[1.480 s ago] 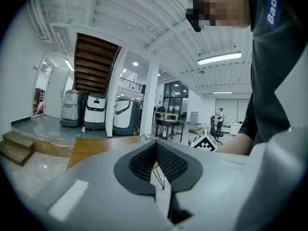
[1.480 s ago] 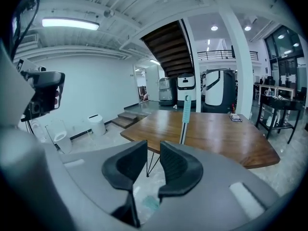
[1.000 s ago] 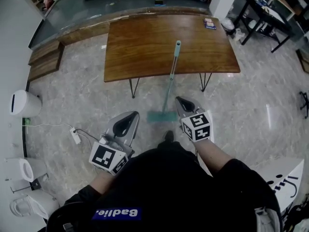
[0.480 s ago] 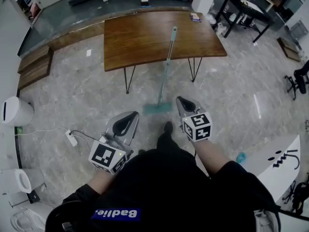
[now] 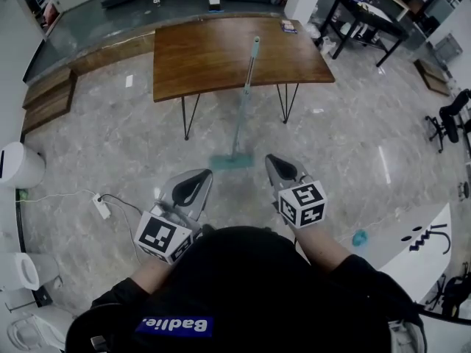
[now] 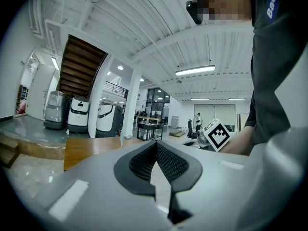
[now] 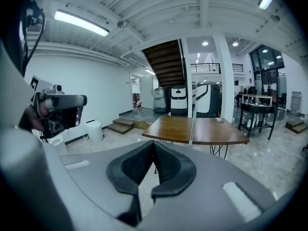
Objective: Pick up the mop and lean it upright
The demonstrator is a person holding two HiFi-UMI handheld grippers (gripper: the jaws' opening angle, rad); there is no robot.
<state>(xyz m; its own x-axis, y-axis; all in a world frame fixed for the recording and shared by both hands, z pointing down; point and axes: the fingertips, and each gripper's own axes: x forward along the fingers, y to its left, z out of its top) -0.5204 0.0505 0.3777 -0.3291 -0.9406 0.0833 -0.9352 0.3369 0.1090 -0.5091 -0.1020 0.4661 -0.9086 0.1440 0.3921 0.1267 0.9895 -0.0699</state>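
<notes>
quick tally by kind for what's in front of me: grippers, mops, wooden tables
grippers: 2 (left gripper, right gripper)
mop: 1
wooden table: 1
total: 4

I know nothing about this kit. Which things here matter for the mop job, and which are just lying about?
For the job: mop, leaning on the wooden table; left gripper and right gripper, both shut and empty.

Lying about: booklet on the table; power strip on the floor; white bin; small teal object on the floor.
</notes>
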